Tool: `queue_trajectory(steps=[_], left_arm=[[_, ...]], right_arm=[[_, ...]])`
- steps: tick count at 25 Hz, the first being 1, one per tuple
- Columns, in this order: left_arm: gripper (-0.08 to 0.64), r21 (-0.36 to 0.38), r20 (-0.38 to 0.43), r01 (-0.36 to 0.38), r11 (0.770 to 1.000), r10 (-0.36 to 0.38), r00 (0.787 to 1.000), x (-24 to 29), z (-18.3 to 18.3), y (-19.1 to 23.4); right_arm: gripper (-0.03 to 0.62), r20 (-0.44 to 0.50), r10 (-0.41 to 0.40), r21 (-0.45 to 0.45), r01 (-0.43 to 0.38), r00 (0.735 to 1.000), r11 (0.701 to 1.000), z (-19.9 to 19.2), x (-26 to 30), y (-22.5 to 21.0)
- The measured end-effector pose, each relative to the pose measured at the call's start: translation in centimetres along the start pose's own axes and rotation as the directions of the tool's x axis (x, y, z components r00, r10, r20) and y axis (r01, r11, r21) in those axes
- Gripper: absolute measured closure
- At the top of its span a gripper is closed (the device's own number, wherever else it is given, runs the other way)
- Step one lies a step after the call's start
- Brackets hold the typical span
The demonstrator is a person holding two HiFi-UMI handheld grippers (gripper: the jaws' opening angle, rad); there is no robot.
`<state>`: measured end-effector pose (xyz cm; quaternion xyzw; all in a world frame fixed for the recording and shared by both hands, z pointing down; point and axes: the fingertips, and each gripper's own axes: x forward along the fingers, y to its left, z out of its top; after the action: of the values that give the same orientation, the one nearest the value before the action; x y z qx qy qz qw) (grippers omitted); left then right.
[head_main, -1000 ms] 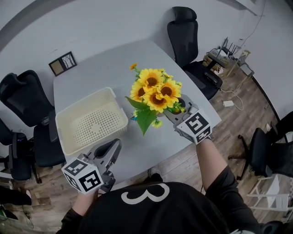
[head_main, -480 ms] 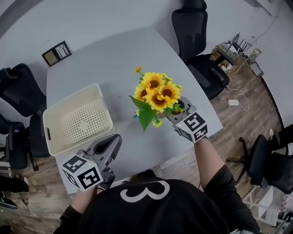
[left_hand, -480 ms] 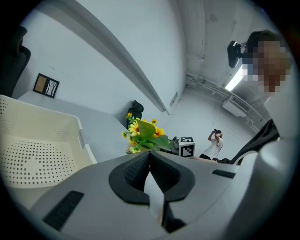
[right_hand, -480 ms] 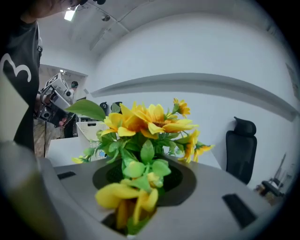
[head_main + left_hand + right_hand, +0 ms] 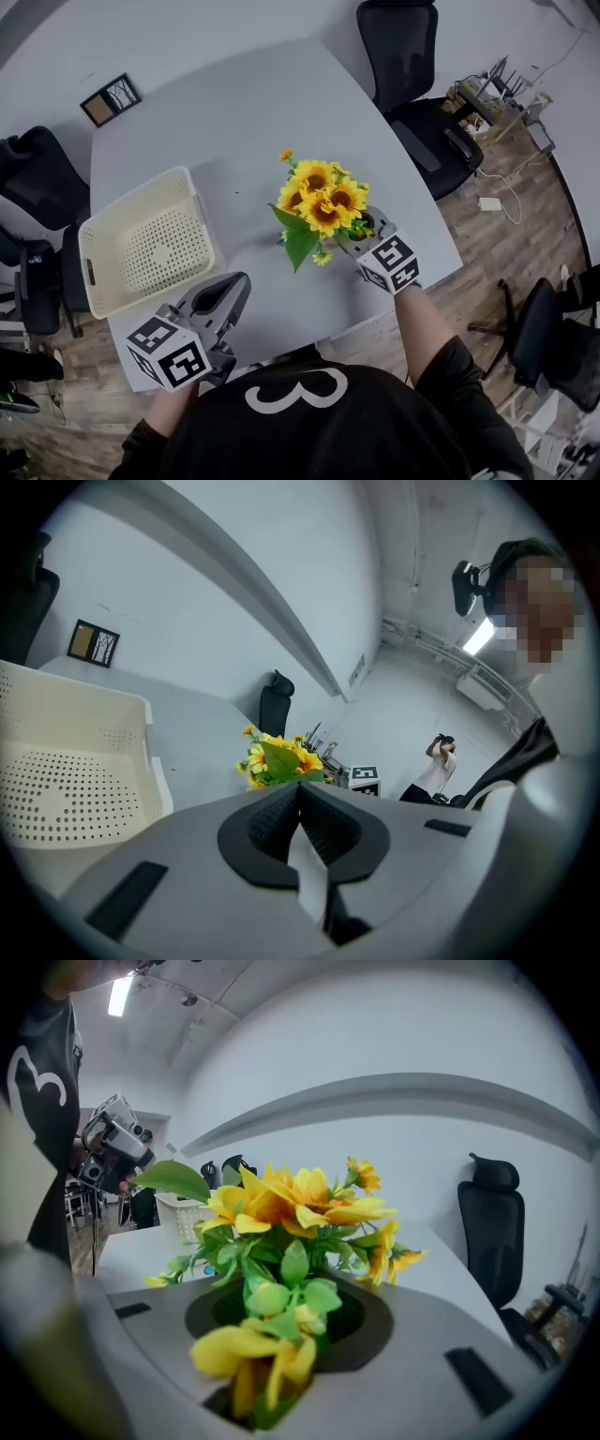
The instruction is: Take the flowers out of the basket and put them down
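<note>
Pinches the lower stems of the flowers (image 5: 319,199) with the right gripper (image 5: 359,232), so that the yellow heads and green leaves stand up out of the jaws in the right gripper view. Holds this bunch above the grey table (image 5: 234,112), outside the basket (image 5: 136,195) and to the right of it, well apart from its rim, near the front right edge of the table. Cannot tell whether the stem ends touch the table top. Carries the left gripper (image 5: 228,292) low at the front left, just beside the near corner of the basket, with jaws pressed together and nothing between them. Shows the white basket on the left part of the table, open side up. Has also a small picture frame (image 5: 110,98) at the far left corner of the table and a black chair (image 5: 401,47) behind the far edge.
</note>
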<state>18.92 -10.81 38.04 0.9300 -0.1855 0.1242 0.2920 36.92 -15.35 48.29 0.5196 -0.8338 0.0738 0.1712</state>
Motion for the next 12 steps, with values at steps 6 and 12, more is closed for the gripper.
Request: queue_trajectory(steps=[6,12], left_arm=[[0.548,-0.015,-0.027,-0.002,1.000,0.002,1.000,1.1,0.1,1.0],[0.548,-0.015,-0.036,0.002,1.000,-0.003,0.999,1.8,0.4,1.7]], right_arm=[[0.452,-0.001,0.019,0.045,-0.019,1.000,0.999,-1.8,1.0,-0.2],[0.443,-0.025,0.004,0.021,-0.003,1.000,1.000,-2.6,1.4,0.1]])
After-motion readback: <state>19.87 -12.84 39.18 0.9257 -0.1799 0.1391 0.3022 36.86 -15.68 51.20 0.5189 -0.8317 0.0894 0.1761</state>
